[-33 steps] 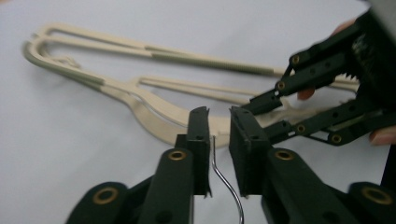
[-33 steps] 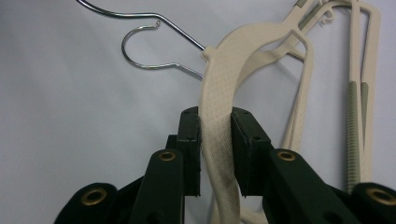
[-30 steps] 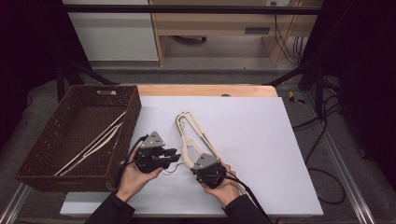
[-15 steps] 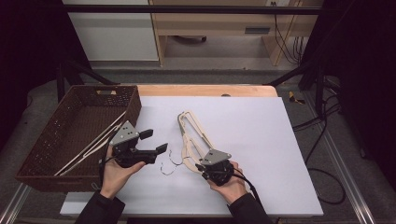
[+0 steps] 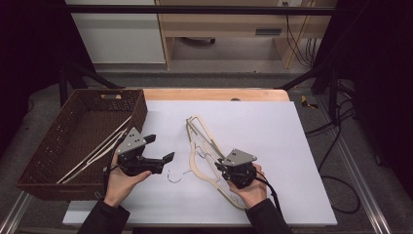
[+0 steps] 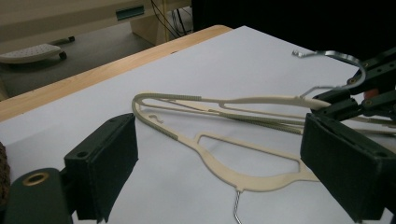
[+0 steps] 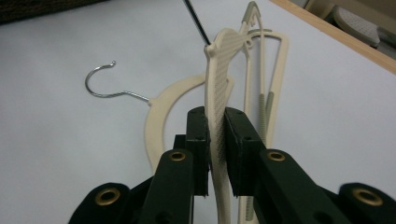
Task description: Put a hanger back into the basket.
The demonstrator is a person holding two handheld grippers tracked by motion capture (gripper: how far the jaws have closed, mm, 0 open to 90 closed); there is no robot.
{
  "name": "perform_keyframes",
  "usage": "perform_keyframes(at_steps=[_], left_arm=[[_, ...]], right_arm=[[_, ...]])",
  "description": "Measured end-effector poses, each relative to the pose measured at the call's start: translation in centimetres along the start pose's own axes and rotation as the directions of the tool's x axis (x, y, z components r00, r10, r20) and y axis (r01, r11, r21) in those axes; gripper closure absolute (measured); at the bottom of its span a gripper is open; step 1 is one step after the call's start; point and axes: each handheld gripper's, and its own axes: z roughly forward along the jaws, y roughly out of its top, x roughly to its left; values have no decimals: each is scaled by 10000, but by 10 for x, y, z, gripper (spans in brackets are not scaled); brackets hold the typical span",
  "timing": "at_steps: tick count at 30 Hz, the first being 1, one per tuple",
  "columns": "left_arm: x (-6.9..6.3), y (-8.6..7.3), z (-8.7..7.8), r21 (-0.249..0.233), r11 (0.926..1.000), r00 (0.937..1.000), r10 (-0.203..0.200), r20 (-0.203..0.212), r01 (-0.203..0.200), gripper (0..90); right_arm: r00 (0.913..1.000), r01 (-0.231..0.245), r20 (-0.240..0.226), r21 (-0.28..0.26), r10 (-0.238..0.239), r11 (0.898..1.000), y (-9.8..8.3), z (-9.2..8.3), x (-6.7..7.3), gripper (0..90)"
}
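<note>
From my seat, the basket (image 5: 83,141) sits at the desk's (image 5: 302,161) left edge with a hanger (image 5: 100,151) lying in it. Two more hangers (image 5: 202,146) lie stacked mid-desk, right of the basket, their hooks (image 5: 176,176) toward me.

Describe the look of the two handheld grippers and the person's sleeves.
Both the left gripper and the right gripper are black, each topped by a grey three-cornered plate and trailing a black cable. Their jaws end in blocky black pads with brass-ringed holes. The sleeves are dark.
</note>
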Motion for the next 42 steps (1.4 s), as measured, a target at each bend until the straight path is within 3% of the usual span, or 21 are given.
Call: perform_keyframes(at_steps=[6,7,9,14,20,22,23,25,26,27,29,30,32,34,35,38,39,40,41,42], left_arm=[[-1,-1,3,42,10000,10000,2,36,-2,88],[-2,-2,3,31,10000,10000,8,46,-8,86],[-3,-2,5,88,10000,10000,38,75,-39,83],[-5,-4,8,234,9996,9997,171,196,-176,80],[-7,-4,9,270,9992,9992,273,288,-280,77],[-9,-4,10,297,9989,9987,350,360,-361,77],[-9,-4,10,297,9989,9987,350,360,-361,77],[-10,-4,10,369,9981,9980,479,420,-494,78],[-12,-4,11,373,9981,9979,469,448,-486,78],[-14,-4,13,437,9970,9966,623,535,-646,80],[-17,-4,15,560,9951,9947,777,667,-815,84],[-17,-4,15,560,9951,9947,777,667,-815,88],[-22,-4,18,703,9922,9915,968,868,-1030,101],[-23,-5,19,732,9910,9897,1050,976,-1124,118],[-27,-5,21,779,9886,9860,1189,1170,-1285,127],[-30,-5,23,860,9859,9826,1318,1312,-1437,171],[-33,-6,26,927,9821,9780,1497,1454,-1642,188],[-33,-6,26,927,9821,9780,1497,1454,-1642,206],[-36,-7,28,1008,9777,9732,1668,1581,-1840,233],[-36,-7,28,1008,9777,9732,1668,1581,-1840,267]], right_arm=[[9985,-112,536,-238,125,9997,-1,-8,-11,842],[9960,-154,871,-360,185,9992,-2,-12,-17,860],[9943,-274,1012,-565,331,9980,-4,-17,-25,865],[9951,-432,849,-780,498,9960,-8,-21,-34,866],[9984,-530,151,-1174,551,9917,-4,-28,-34,867],[9971,-630,-501,-1371,566,9886,1,-33,-31,868],[9971,-630,-501,-1371,566,9886,1,-33,-31,868],[9901,-734,-1297,-1531,536,9855,5,-35,-27,868],[9901,-734,-1297,-1531,536,9855,5,-35,-27,868],[9819,-808,-1822,-1599,510,9838,8,-35,-23,868],[9727,-820,-2280,-1602,439,9837,10,-34,-20,868],[9727,-820,-2280,-1602,439,9837,10,-34,-20,868],[9620,-739,-2714,-1554,294,9851,12,-32,-15,868],[9573,-601,-2886,-1546,131,9861,12,-30,-11,868],[9547,-547,-2974,-1538,66,9866,13,-29,-9,868],[9487,-458,-3162,-1518,-46,9874,14,-27,-6,867],[9433,-371,-3316,-1519,-156,9877,14,-25,-3,868],[9433,-371,-3316,-1519,-156,9877,14,-25,-3,868],[9382,-265,-3450,-1482,-265,9886,15,-24,0,868],[9365,-201,-3491,-1475,-331,9889,16,-24,2,868]])
